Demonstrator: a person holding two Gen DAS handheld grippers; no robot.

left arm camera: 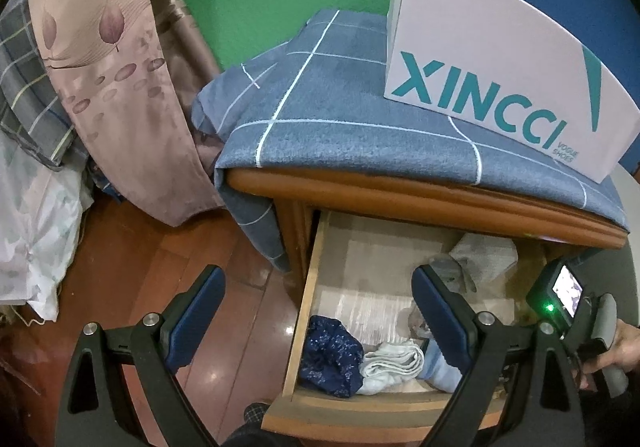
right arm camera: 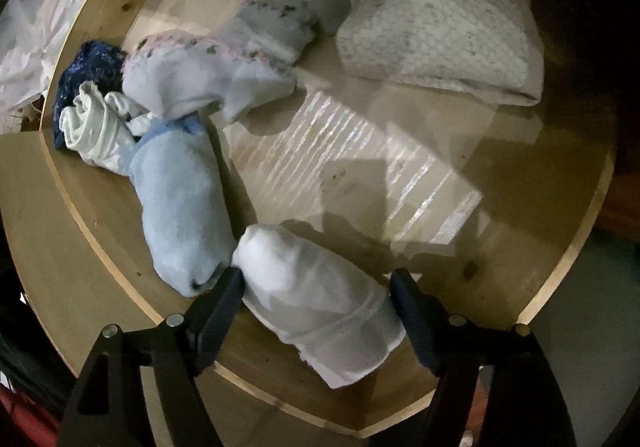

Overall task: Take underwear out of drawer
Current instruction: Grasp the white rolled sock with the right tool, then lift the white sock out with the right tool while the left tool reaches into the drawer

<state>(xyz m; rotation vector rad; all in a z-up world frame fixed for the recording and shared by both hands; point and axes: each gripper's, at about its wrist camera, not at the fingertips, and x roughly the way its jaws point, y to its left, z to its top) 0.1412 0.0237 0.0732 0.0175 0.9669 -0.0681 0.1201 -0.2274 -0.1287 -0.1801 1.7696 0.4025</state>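
Underwear: rolled white cotton bundle point(right arm camera: 320, 299) lying in pale wooden drawer point(right arm camera: 80, 247)
Right tongs point(right arm camera: 318, 289): spread wide, straddling it
Left tongs point(left arm camera: 318, 313): gaping, nothing between

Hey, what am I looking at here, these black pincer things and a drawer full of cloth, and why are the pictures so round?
There is no robot here: a person holds a hand tool with a two-finger claw in each hand. A wide-angle camera on each tool bends the pictures round. One picture looks along the left claw, open over the floor and the drawer. The other looks along the right claw, deep inside the drawer, its fingers open on either side of a white rolled cloth. A pale blue roll lies beside it. Nothing is gripped yet. A shoe box stands on top.
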